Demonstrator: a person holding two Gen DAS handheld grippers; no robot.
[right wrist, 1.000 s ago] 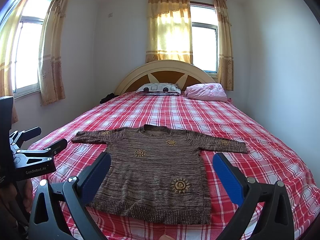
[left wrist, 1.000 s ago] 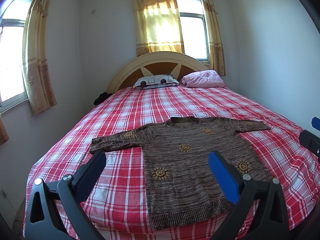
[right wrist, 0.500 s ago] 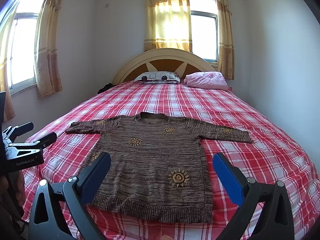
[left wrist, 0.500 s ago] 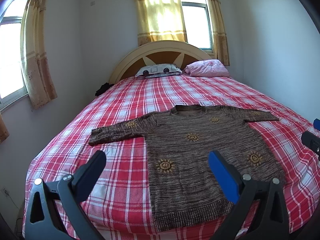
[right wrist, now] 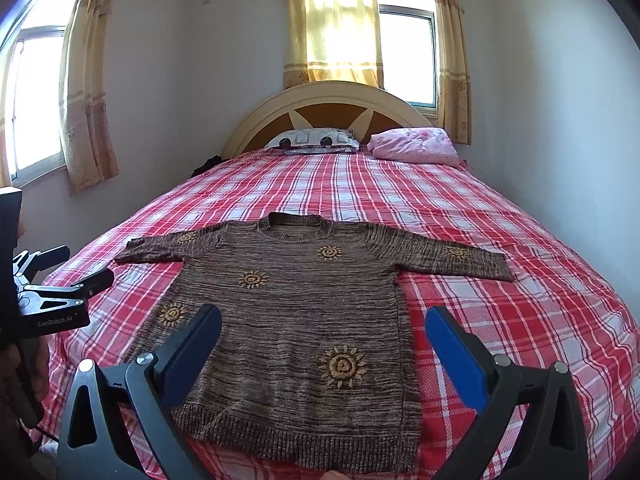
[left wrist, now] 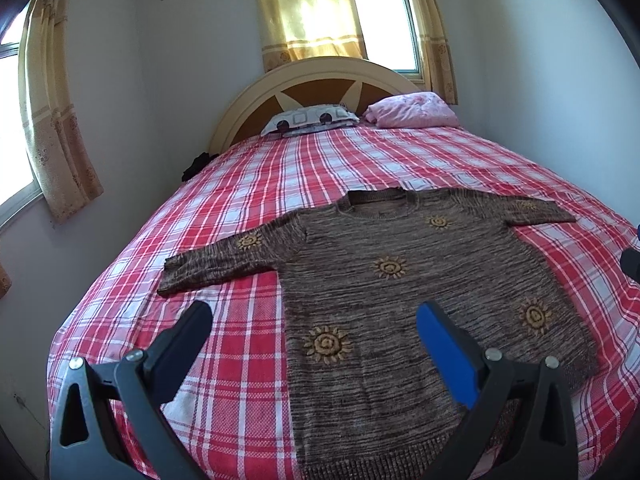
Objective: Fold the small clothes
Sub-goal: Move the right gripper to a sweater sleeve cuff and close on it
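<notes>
A brown knit sweater [left wrist: 404, 292] with yellow sun motifs lies flat and face up near the foot of the bed, both sleeves spread out; it also shows in the right wrist view [right wrist: 304, 304]. My left gripper [left wrist: 314, 318] is open and empty, held above the sweater's lower left part. My right gripper [right wrist: 322, 322] is open and empty, held above the sweater's lower middle. The left gripper's body [right wrist: 52, 300] shows at the left edge of the right wrist view.
The bed has a red and white plaid cover [left wrist: 248, 344] [right wrist: 520, 320]. A patterned pillow [left wrist: 312, 118] and a pink folded blanket [left wrist: 412, 110] lie by the cream headboard [right wrist: 328, 100]. Walls flank both sides; a dark item [left wrist: 198, 166] sits at the bed's left edge.
Both grippers have moved forward and tilted down toward the bed, so the sweater looks larger. The sweater has not moved. Both stay open.
</notes>
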